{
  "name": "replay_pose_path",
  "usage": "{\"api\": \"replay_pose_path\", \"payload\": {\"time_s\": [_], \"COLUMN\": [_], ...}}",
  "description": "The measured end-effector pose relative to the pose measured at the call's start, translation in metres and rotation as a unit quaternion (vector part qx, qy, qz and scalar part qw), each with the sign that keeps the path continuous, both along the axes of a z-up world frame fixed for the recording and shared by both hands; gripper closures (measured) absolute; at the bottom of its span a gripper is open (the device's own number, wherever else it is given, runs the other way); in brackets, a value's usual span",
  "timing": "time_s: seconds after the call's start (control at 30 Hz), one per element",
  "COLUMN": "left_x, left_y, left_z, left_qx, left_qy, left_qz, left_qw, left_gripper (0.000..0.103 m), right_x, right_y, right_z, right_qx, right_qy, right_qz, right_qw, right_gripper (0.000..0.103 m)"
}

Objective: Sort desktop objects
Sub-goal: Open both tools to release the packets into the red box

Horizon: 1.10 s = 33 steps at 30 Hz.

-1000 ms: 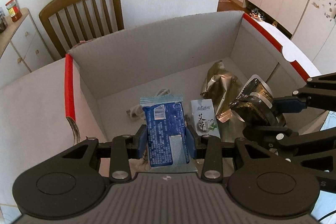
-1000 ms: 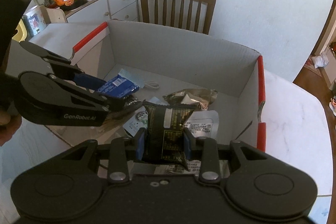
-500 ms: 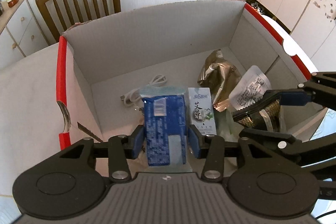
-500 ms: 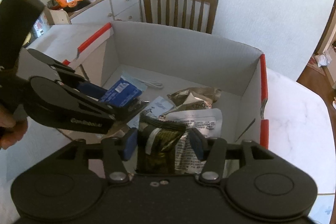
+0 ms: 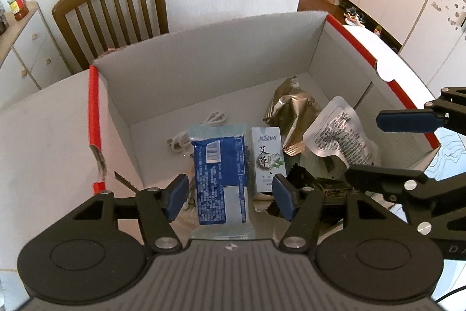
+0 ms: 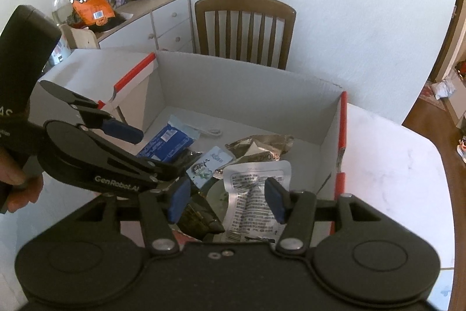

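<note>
While both hand-held grippers hang over the near edge of the cardboard box [image 5: 209, 77] on the bench [image 6: 387, 153], I find their jaws opening to let go. The left hand-held gripper [image 5: 230, 196] stands spread clear of the blue packet [image 5: 220, 177], which lies between its pads on the box floor. The right hand-held gripper [image 6: 225, 201] is likewise spread, the dark packet [image 6: 201, 219] dropped by its left pad beside the silver pouch [image 6: 253, 188].
</note>
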<state>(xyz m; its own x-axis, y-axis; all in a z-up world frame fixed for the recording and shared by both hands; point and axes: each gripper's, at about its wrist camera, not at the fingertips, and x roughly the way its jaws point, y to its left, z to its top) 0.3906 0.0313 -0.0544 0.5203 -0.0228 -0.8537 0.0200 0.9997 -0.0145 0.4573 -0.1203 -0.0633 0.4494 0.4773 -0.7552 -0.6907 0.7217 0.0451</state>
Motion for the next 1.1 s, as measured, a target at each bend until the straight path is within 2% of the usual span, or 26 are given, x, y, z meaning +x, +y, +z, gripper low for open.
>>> {"api": "replay_pose_path", "payload": {"time_s": [0.5,0.57,0.83,1.1], "left_x": [-0.028,-0.033,-0.05,-0.065], "left_y": [-0.003,-0.004,-0.008,-0.013], "left_z": [0.031,0.034,0.048,0.059], "left_qx": [0.003,0.003,-0.006,-0.001], "left_qy": [-0.03,-0.035,-0.052,-0.067], "left_qz": [0.012,0.014,0.017,0.025], "left_qw": [0.9995,0.9993,0.9985,0.9974], "left_gripper": [0.036,0.03,0.027,0.021], "right_x": [-0.021,-0.024,-0.035,-0.045], "right_y": [-0.016,-0.018,-0.028,-0.037], "right_z": [0.023,0.025,0.035,0.044], "right_qx": [0.014,0.015,0.029,0.046], "right_qy": [-0.014,-0.015,-0.024,-0.03], "right_qz": [0.013,0.016,0.021,0.026], "right_qw": [1.0,1.0,0.999,0.998], "right_gripper": [0.047,0.047,0.04,0.039]}}
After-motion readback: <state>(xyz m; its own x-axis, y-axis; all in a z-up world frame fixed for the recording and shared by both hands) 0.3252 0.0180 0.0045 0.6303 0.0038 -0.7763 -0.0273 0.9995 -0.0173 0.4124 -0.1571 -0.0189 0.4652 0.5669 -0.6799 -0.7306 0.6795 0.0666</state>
